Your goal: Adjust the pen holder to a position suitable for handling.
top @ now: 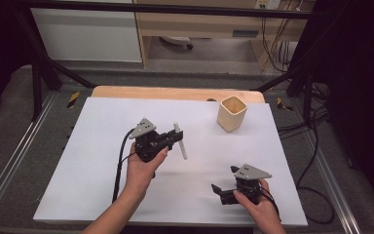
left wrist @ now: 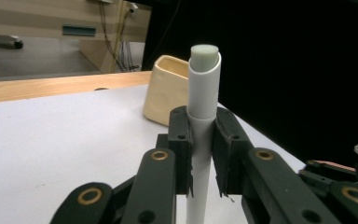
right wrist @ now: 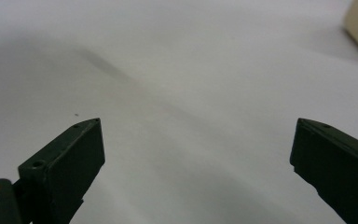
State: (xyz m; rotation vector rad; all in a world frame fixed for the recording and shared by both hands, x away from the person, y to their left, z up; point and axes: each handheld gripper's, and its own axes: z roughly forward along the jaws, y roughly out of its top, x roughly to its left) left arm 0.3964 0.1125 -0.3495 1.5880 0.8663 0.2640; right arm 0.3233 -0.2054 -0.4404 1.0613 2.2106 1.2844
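White table [top: 102,161] carries a beige cup [top: 232,113]; left gripper [top: 175,139] clamps a white marker [top: 180,141], lifted upright near it (likely cup-bound, not yet in); right gripper [top: 224,187] rests wide apart, empty.

The left gripper [left wrist: 200,156] looks like matt black plastic with brass-coloured rivets; clamped between its 2 jaws is a smooth white plastic-looking tube [left wrist: 203,116] with a pale green plug on top. Beyond it stands a cream cup [left wrist: 165,91], smooth with a dull sheen. The table [top: 102,146] has a matt white top, edged in bare wood. The right gripper [right wrist: 196,154] has matt black jaws.
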